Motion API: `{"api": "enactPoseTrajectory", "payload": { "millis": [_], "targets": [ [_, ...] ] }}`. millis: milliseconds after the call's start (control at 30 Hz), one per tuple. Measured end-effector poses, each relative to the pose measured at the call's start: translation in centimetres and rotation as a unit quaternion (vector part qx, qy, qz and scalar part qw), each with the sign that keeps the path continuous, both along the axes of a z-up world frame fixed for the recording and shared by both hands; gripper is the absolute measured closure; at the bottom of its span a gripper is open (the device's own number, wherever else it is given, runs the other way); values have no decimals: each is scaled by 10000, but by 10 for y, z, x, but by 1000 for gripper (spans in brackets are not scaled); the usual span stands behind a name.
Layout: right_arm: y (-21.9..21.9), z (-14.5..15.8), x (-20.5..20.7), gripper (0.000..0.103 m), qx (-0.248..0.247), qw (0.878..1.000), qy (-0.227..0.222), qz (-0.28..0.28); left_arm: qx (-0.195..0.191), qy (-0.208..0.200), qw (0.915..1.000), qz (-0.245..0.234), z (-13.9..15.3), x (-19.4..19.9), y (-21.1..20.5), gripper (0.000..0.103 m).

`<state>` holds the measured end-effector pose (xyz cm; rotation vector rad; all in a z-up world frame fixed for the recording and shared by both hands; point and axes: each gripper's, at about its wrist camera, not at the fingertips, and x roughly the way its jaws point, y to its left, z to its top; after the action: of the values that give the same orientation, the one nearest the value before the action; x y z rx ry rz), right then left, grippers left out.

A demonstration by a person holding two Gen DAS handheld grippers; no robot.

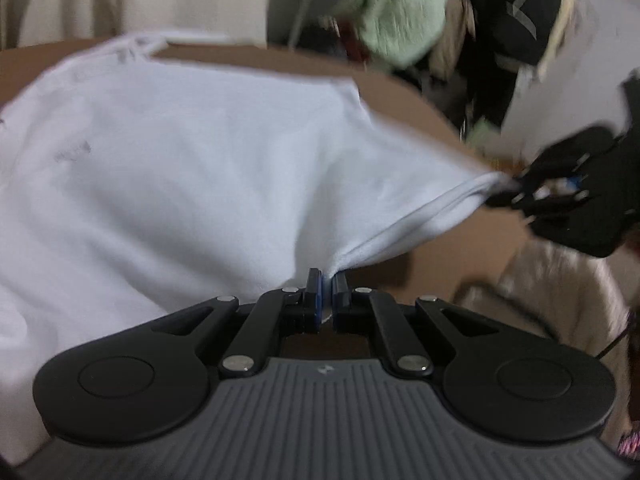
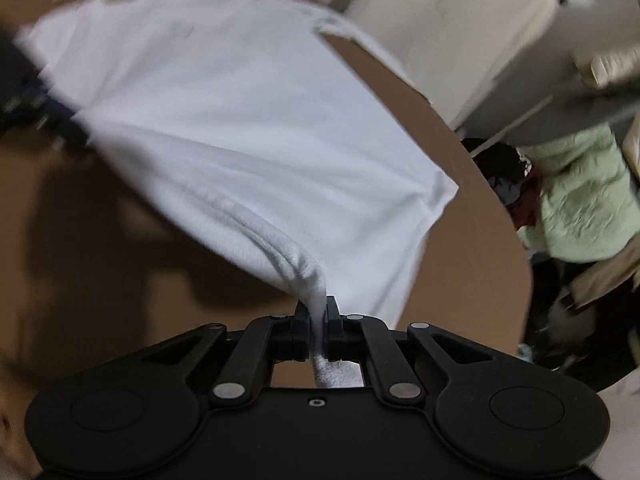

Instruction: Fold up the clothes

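Both tools, left [image 1: 326, 280] and right [image 2: 318, 308], clamp the white garment [image 1: 180, 168], hem taut between them

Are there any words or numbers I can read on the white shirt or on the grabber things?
No readable text anywhere.
White shirt: faint grey marks, too blurred to read.
Left gripper: a tiny logo on its grey body, no letters I can make out.
Right gripper: nothing written.
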<state>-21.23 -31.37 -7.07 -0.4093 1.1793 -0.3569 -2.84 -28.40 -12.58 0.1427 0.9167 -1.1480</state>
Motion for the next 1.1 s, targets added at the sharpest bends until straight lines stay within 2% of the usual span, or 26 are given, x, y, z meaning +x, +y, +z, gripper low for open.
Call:
{"api": "enactPoseTrajectory", "payload": {
  "millis": [100, 200, 267, 300, 333, 367, 433, 500, 533, 600, 700, 767, 800, 867, 933, 967, 1000, 1033, 1100],
  "targets": [
    [-2, -28, -2, 97, 222, 9988, 445, 18, 685, 299, 9972, -53, -36, -6, -17, 96],
    [-6, -66, 9, 97, 506, 9943, 938, 26, 1053, 603, 9926, 79, -62, -4, -21, 91],
    [-9, -70, 17, 93, 596, 9922, 1096, -32, 954, 575, 9938, 60, -55, -6, -16, 90],
    [-10, -71, 21, 91, 640, 9910, 1174, -62, 897, 560, 9944, 31, -47, -6, -12, 77],
    [-12, -67, 22, 83, 635, 9909, 1182, -71, 833, 543, 9950, 10, -39, -6, -8, 69],
    [-14, -59, 20, 68, 661, 9918, 1093, -83, 734, 504, 9960, 31, -30, -6, 1, 59],
    [-11, -39, 15, 51, 857, 9940, 677, -55, 485, 322, 9982, 127, -7, -7, 25, 55],
    [-3, -8, 7, 51, 1225, 9924, -29, 82, 333, 49, 9986, 405, 15, 3, 58, 40],
    [4, 2, 4, 51, 1414, 9892, -346, 195, 329, -126, 9973, 639, 24, 11, 77, 37],
    [17, 26, -1, 50, 1944, 9735, -1057, 579, 538, -391, 9900, 1245, 36, 34, 111, 30],
    [30, 33, 20, 49, 3110, 9275, -1737, 1133, 1089, -237, 9738, 1982, 33, 74, 147, 30],
    [42, 19, 53, 49, 3794, 8972, -1806, 1359, 1179, 101, 9744, 1911, 19, 98, 155, 28],
    [55, 10, 70, 50, 3997, 8876, -1754, 1471, 1232, 271, 9738, 1892, 12, 110, 159, 23],
    [86, -10, 101, 50, 4260, 8761, -1607, 1587, 1286, 760, 9690, 1967, -9, 134, 158, 23],
    [110, -28, 131, 50, 4495, 8671, -1459, 1576, 1246, 1338, 9626, 2001, -32, 155, 155, 23],
    [121, -32, 142, 50, 4608, 8627, -1420, 1529, 1204, 1594, 9590, 2010, -41, 164, 154, 38],
    [126, -40, 147, 50, 4709, 8575, -1434, 1498, 1060, 1701, 9593, 1991, -41, 167, 151, 77],
    [131, -48, 152, 50, 4808, 8522, -1451, 1469, 916, 1807, 9592, 1973, -41, 169, 149, 95],
    [140, -65, 162, 50, 5006, 8412, -1483, 1409, 627, 2018, 9581, 1933, -41, 174, 145, 94]
  ]
}}
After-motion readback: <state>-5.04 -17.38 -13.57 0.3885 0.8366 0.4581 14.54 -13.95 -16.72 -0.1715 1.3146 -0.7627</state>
